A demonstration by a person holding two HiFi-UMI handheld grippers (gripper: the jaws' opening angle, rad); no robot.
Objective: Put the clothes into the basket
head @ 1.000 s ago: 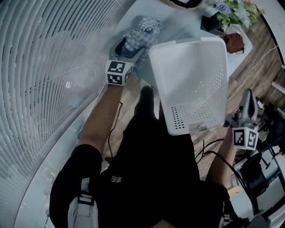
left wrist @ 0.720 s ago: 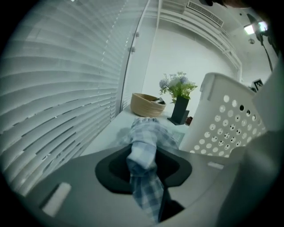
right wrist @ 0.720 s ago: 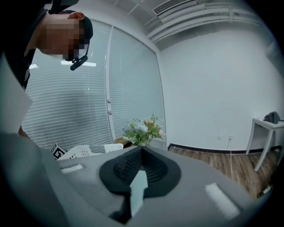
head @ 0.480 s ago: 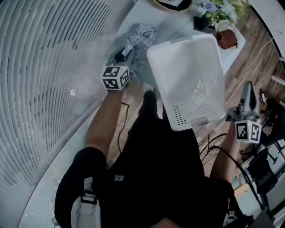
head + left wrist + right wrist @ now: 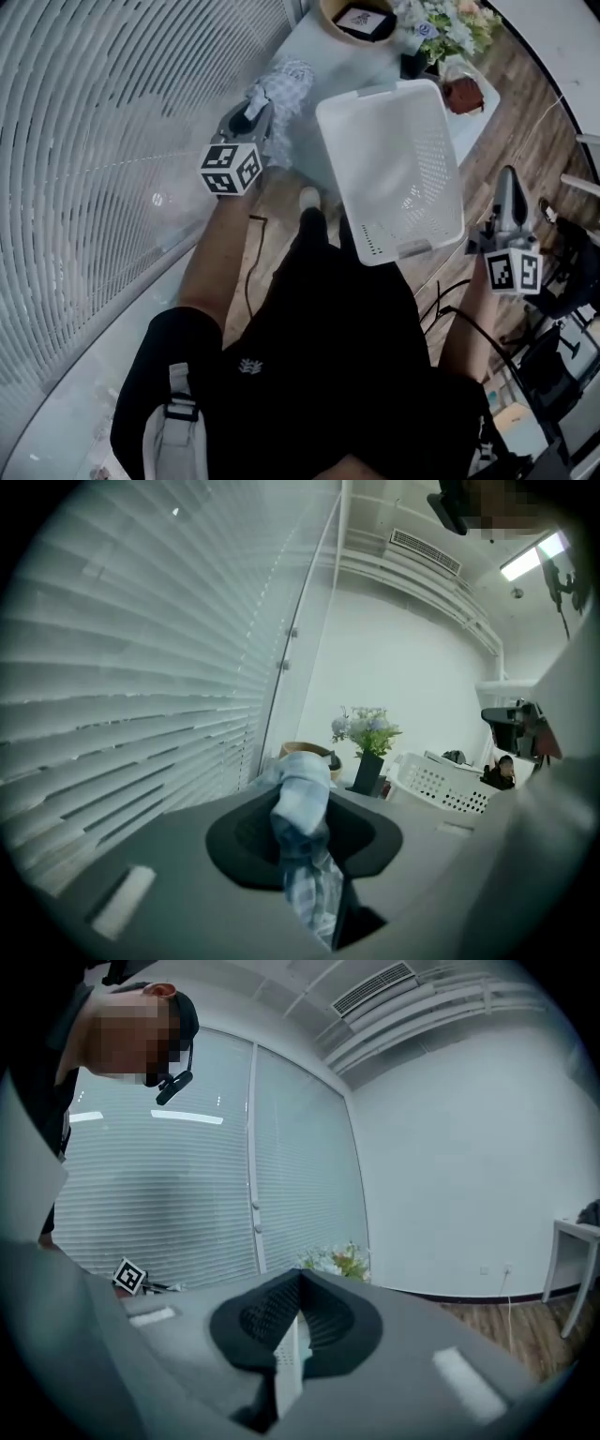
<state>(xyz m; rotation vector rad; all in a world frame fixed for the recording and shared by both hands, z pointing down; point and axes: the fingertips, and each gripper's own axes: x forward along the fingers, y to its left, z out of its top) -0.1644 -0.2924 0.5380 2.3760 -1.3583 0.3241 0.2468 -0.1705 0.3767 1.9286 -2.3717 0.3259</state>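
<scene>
A blue-and-white plaid garment (image 5: 281, 86) hangs bunched from my left gripper (image 5: 262, 108), above the pale table's (image 5: 319, 56) near end. In the left gripper view the cloth (image 5: 305, 841) fills the gap between the jaws and droops below them. These jaws have just been closing and are now shut on it. The white perforated basket (image 5: 394, 169) is held up to the right of the garment, its opening facing me. My right gripper (image 5: 480, 244) is shut on the basket's rim (image 5: 291, 1363) at the near right corner.
At the table's far end stand a wooden bowl (image 5: 361, 19), a dark vase of flowers (image 5: 417, 56) and a brown pot (image 5: 466, 94). Window blinds (image 5: 112, 141) run along the left. Cables and furniture (image 5: 553, 356) crowd the wooden floor on the right.
The left jaws closed on the garment and lifted it off the table, so it now hangs bunched. The right gripper has risen with the basket.
</scene>
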